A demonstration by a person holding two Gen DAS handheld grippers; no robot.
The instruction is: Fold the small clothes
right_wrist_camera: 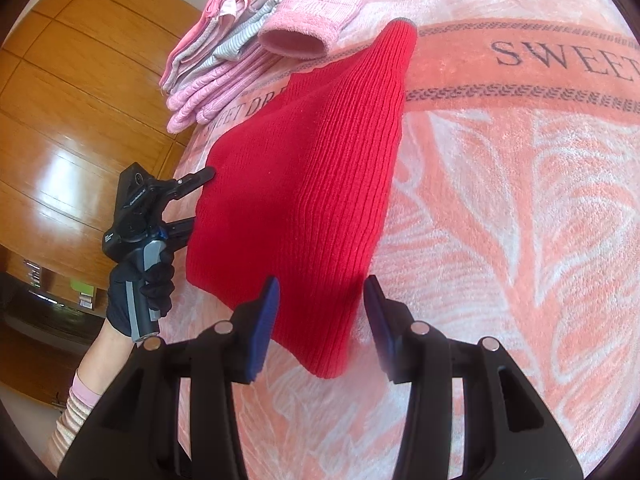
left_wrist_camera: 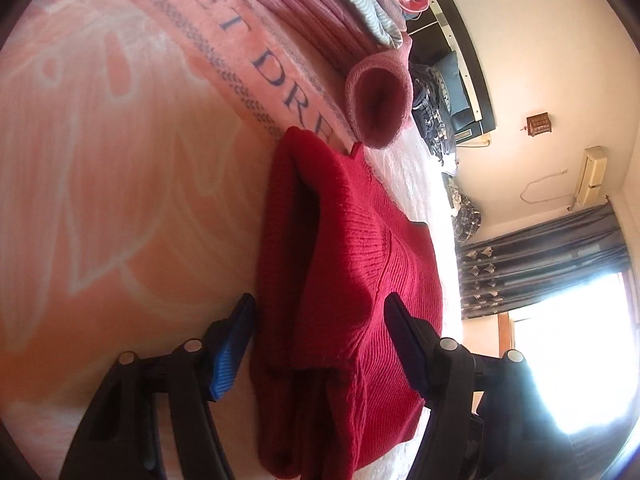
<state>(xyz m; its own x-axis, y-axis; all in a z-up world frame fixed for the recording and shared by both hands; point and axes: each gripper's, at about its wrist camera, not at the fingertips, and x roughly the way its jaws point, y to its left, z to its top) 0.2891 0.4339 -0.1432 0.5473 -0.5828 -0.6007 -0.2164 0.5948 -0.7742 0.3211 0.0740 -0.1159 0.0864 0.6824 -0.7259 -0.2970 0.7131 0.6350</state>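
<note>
A red ribbed knit garment (right_wrist_camera: 312,168) lies folded on a pink blanket (right_wrist_camera: 500,200) printed with "SWEET DREAM". My right gripper (right_wrist_camera: 322,284) is open, its two blue-padded fingers wide apart on either side of the garment's near corner. In the right wrist view my left gripper (right_wrist_camera: 195,200), held by a black-gloved hand (right_wrist_camera: 136,288), is open at the garment's left edge. The left wrist view shows the red garment (left_wrist_camera: 352,260) in doubled layers running between the spread fingers of the left gripper (left_wrist_camera: 320,304). I cannot tell whether any pad touches the cloth.
A stack of folded pink and striped clothes (right_wrist_camera: 224,56) sits at the blanket's far edge, with a pink sleeve cuff (right_wrist_camera: 296,40) just beyond the red garment. Wooden panelling (right_wrist_camera: 80,100) lies left of the bed. A curtain (left_wrist_camera: 540,260) and bright window are to the right.
</note>
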